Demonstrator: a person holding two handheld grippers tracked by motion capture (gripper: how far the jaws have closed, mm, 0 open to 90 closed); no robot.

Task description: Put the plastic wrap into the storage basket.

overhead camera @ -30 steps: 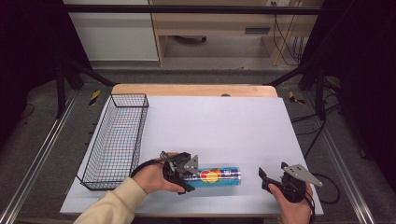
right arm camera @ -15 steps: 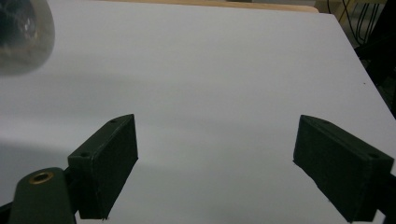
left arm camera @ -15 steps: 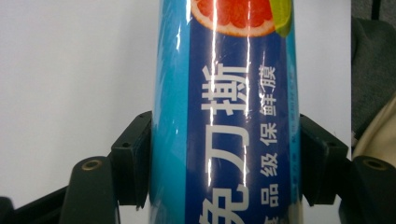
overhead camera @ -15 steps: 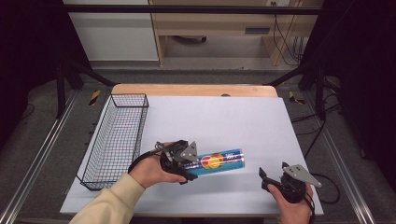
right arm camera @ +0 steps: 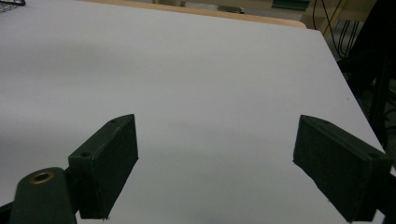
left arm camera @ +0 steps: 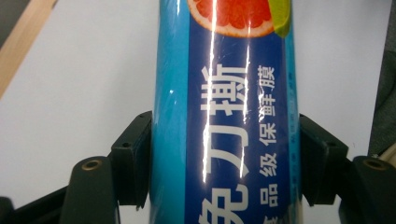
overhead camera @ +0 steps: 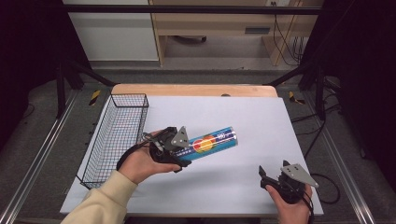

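A white matte table (overhead camera: 261, 121) with a pale wooden far edge stands in a dim room on a grey floor, with light wooden furniture beyond. A black wire basket (overhead camera: 116, 135) sits along the table's left side. Just right of the basket, the left gripper (overhead camera: 180, 151) is clamped on a glossy blue tube (overhead camera: 212, 142), a smooth cylinder printed with citrus and white characters. Its long axis points away from the basket, slightly toward the far edge. Well right of the basket, at the near edge, the right gripper (overhead camera: 267, 179) has its jaws wide apart.
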